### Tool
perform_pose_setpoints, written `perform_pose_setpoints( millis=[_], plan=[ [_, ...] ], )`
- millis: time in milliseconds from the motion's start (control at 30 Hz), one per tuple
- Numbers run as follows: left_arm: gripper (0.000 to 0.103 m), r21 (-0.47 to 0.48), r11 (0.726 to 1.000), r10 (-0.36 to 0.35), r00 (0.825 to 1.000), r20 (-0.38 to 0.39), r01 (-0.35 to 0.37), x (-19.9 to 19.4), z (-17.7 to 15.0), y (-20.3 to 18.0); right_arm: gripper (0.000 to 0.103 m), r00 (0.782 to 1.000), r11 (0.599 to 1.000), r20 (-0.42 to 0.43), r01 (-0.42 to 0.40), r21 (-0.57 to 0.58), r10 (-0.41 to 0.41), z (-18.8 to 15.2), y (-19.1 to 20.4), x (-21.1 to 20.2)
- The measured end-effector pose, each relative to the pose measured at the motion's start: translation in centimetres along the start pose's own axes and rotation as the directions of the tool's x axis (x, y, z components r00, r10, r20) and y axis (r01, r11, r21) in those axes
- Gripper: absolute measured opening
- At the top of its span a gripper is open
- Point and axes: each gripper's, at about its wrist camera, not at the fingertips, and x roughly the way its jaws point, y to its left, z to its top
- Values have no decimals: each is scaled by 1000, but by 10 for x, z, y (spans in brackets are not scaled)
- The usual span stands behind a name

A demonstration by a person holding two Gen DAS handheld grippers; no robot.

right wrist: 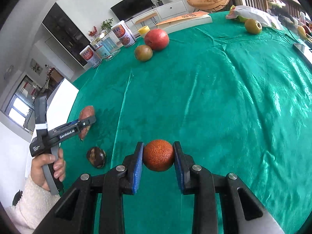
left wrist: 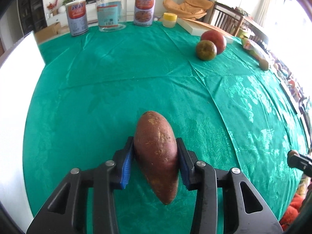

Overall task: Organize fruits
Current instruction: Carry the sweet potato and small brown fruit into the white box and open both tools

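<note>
1. Left hand-held gripper [left wrist: 156, 152]: clenched on a sweet potato [left wrist: 157, 156], blue pads pressing its flanks. The right wrist view suggests it is carried just above the green-clothed counter [left wrist: 117, 78], near the left edge.
2. Right hand-held gripper [right wrist: 158, 156]: clenched on a rough-skinned orange [right wrist: 159, 155], gripped at its widest part, over the near middle of the counter.
3. Progress, as judged: both items are in hand, neither placed. A red apple [right wrist: 157, 39] and a greenish round fruit [right wrist: 143, 52] sit touching at the far side, which may be the gathering spot. A dark fruit [right wrist: 96, 157] lies alone near the left edge; a yellow-green fruit [right wrist: 253, 26] lies far right, well apart. These appear left to do.
4. Open room: the centre of the counter is bare cloth, giving free passage toward the far pair.
5. Edges: cans [left wrist: 77, 17] and a glass jar [left wrist: 110, 11] line the far rim; a book [right wrist: 187, 20] lies behind the apple. The cloth has raised creases.
</note>
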Motion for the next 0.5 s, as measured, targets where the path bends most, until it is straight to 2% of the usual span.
perform_pose_setpoints(
  millis=[100, 200, 267, 367, 500],
  plan=[
    [42, -71, 991, -113, 993, 41, 115, -50, -20, 6, 30, 1000, 998, -8, -6, -70, 6, -9, 30, -12],
    [42, -92, 965, -240, 969, 66, 245, -115, -52, 12, 30, 998, 986, -45, -54, -160, 47, -21, 77, -16],
    [42, -86, 952, -287, 954, 86, 294, -157, -72, 20, 30, 992, 968, -80, -114, -224, 98, -29, 116, -14],
    [42, -101, 956, -261, 956, 138, 275, -212, -93, 51, 30, 969, 926, -144, -236, -294, 202, -40, 181, -9],
    [42, -232, 963, -92, 976, 199, 138, -252, -109, 122, 30, 921, 841, -227, -383, -382, 317, -51, 274, -1]
  ],
)
